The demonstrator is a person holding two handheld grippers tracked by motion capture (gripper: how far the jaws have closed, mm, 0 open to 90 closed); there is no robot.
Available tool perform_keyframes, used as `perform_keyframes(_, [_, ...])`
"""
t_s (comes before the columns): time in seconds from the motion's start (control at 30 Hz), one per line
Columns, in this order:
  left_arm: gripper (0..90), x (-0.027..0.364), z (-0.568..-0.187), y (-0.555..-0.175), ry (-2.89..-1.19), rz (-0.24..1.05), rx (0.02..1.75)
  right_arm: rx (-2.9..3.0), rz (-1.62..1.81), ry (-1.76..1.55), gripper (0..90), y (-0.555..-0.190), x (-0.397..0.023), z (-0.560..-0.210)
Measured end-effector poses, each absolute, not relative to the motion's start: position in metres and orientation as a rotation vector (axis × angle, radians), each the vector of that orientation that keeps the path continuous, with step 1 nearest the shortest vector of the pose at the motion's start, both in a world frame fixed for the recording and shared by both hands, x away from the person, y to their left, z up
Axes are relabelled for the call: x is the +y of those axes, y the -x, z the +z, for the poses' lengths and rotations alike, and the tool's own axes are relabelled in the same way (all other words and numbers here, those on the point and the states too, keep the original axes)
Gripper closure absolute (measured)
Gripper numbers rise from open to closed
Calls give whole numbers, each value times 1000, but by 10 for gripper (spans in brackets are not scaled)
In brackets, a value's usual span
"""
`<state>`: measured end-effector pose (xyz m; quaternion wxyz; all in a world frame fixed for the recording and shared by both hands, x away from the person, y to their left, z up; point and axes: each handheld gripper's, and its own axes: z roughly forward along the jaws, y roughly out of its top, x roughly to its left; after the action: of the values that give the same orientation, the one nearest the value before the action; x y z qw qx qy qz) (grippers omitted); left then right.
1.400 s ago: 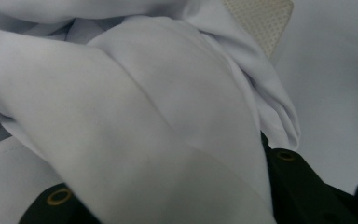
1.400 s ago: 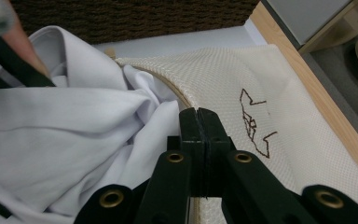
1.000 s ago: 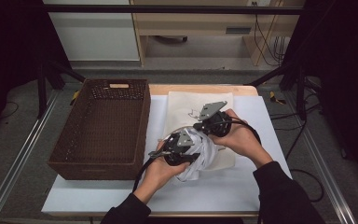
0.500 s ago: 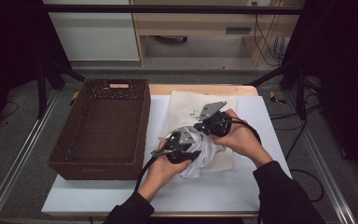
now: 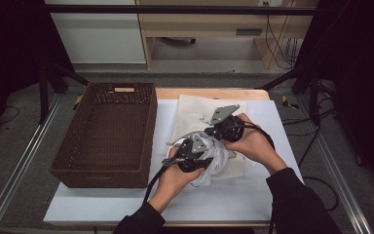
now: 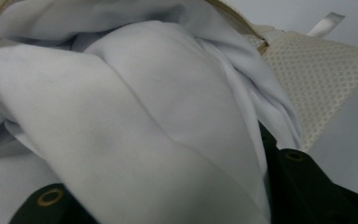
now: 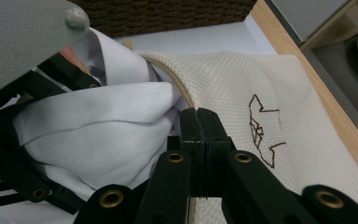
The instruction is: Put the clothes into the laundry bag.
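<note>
1. The step in hand looks like stuffing a white cloth (image 5: 213, 161) into a cream mesh bag (image 5: 195, 109) that lies on the counter (image 5: 126, 202), right of the basket (image 5: 104, 168).
2. The right gripper (image 7: 199, 114) has its fingers pressed together on the bag's piped rim, holding the mouth up and open. In the high view that gripper (image 5: 213, 127) sits at the far side of the bundle.
3. The left gripper (image 5: 175, 157) is at the near left of the bundle, buried in the cloth. Its fingers have just been opening; in the left gripper view the cloth (image 6: 135, 121) drapes over and between them, and I cannot tell whether they still press on it.
4. The cloth is bunched at the bag's mouth, partly inside and partly spilling toward the near side. In the right gripper view it (image 7: 102, 126) lies just left of the pinched rim.
5. My guess is that the next move calls for the left gripper to let go fully, pull back out, and take a fresh hold on the loose part while the right keeps the mouth lifted.
6. The basket is empty; the bag (image 7: 279, 93) holds only part of the cloth.
</note>
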<state>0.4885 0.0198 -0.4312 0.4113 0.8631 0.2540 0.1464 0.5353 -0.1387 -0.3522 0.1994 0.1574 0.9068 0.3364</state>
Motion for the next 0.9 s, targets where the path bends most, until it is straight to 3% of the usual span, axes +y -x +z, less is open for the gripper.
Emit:
perform_keyframes(0.17, [320, 30, -422, -487, -2076, 369, 625, 2540, 930, -446, 900, -536, -140, -354])
perform_keyframes(0.27, [258, 36, -414, -485, -2024, 369, 627, 2538, 931, -455, 900, -537, -140, -355])
perform_keyframes(0.53, [243, 62, -387, -459, -1934, 410, 588, 2534, 932, -459, 900, -537, -140, -355])
perform_keyframes(0.9, [325, 75, -386, -424, -1920, 454, 539, 2533, 934, -470, 900, -536, -142, -358])
